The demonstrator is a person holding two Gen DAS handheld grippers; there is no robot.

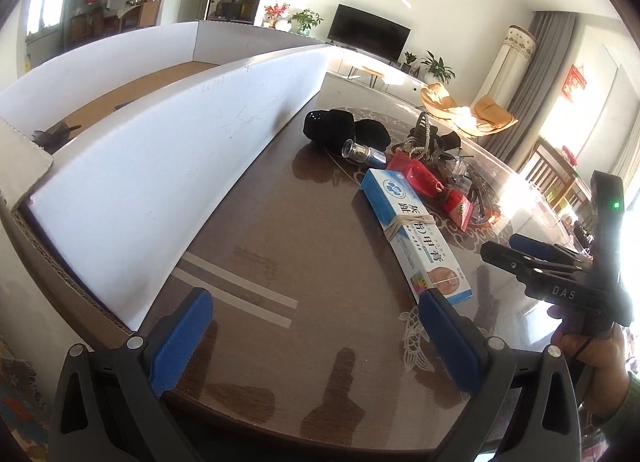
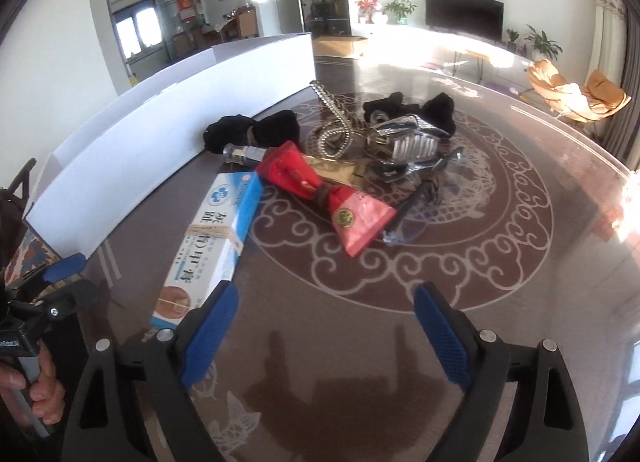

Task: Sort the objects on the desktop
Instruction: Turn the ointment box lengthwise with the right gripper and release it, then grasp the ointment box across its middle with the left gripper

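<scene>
I see the blue and white box [image 2: 210, 240] lying flat on the brown desk [image 2: 360, 322], just beside the white cardboard tray [image 1: 160, 166], with the red packet [image 2: 320, 198] and a pile of black and shiny things behind it. My right fingers [image 2: 326, 336] are spread wide with nothing between them, close to the box's near end. My left fingers [image 1: 316, 342] are spread wide and empty too, over the desk near the tray.

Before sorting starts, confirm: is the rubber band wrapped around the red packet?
No. The rubber band wraps the blue and white ointment box, while the red packet lies beside it, unbanded.
</scene>
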